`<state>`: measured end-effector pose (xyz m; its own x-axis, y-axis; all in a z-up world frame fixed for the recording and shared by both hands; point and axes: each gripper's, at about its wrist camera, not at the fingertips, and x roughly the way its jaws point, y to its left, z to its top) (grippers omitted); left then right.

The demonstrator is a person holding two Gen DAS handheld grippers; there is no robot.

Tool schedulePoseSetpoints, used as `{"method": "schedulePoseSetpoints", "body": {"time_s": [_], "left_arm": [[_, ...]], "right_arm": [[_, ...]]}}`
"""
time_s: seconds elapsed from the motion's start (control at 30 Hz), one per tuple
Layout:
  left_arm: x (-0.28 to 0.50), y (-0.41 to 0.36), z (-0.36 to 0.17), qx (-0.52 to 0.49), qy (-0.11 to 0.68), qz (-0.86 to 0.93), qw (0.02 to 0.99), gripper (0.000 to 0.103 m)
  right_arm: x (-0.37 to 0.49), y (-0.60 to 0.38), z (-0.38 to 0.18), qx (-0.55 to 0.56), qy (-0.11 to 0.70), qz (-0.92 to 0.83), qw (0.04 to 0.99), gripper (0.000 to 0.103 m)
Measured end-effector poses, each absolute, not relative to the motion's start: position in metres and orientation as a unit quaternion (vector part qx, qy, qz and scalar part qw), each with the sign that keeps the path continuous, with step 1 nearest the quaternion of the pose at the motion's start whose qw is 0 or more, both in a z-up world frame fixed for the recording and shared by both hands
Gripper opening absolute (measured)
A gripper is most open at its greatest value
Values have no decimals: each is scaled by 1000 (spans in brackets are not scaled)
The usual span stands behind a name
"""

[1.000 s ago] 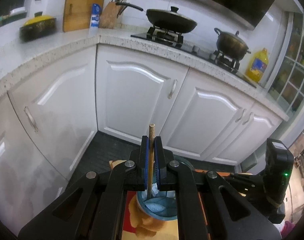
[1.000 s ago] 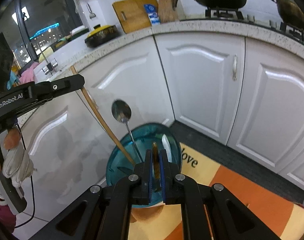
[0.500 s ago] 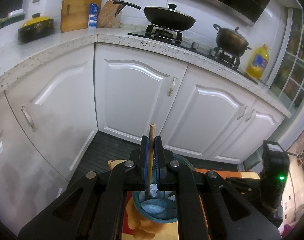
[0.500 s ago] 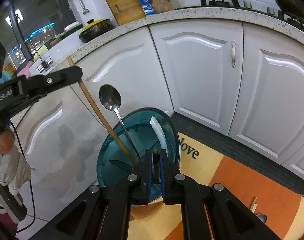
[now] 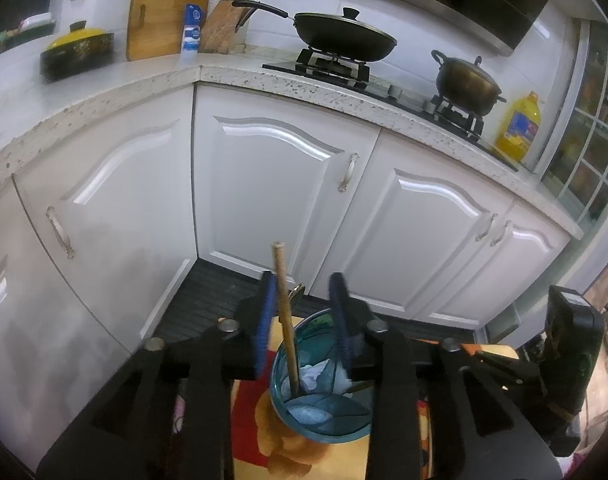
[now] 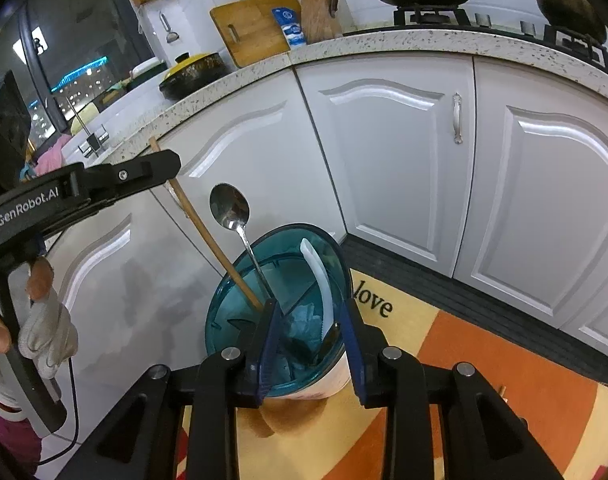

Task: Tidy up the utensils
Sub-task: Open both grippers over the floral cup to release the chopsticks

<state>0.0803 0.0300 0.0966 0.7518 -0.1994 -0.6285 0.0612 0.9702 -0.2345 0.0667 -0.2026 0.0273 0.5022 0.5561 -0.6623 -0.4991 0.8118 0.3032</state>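
Observation:
A teal see-through utensil holder [image 6: 240, 312] stands on a patterned mat; it also shows in the left wrist view [image 5: 324, 420]. In it stand a wooden chopstick [image 6: 202, 232], a metal spoon [image 6: 230, 208] and a white plastic utensil [image 6: 316, 268]. My left gripper [image 5: 304, 316] is open above the holder, with the chopstick [image 5: 284, 304] standing loose between its blue pads near the left one. My right gripper [image 6: 310, 340] is open at the holder's near rim, with a dark utensil tip down between its fingers.
White cabinet doors [image 5: 272, 184] stand close behind the holder. The orange and yellow mat [image 6: 484, 380] covers the floor. The speckled counter [image 5: 104, 92] carries a yellow-lidded pot, cutting board and knife block; a wok [image 5: 344, 40] and pot sit on the stove.
Both grippers have opened. The left one let go of the chopstick, which now stands in the holder. The right one let go of the dark utensil it held over the holder.

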Motion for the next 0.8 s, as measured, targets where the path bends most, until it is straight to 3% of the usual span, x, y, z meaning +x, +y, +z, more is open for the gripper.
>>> {"method": "schedulePoseSetpoints", "body": {"time_s": [0.13, 0.3, 0.8], "left_arm": [[76, 33, 98, -105, 344, -67, 931, 31], [67, 33, 104, -100, 332, -54, 936, 42], [42, 32, 126, -71, 296, -17, 952, 49]], "right_arm": [[64, -206, 31, 42, 392, 303, 868, 30], [60, -206, 34, 39, 390, 299, 870, 34], [46, -208, 39, 39, 384, 289, 876, 37]]}}
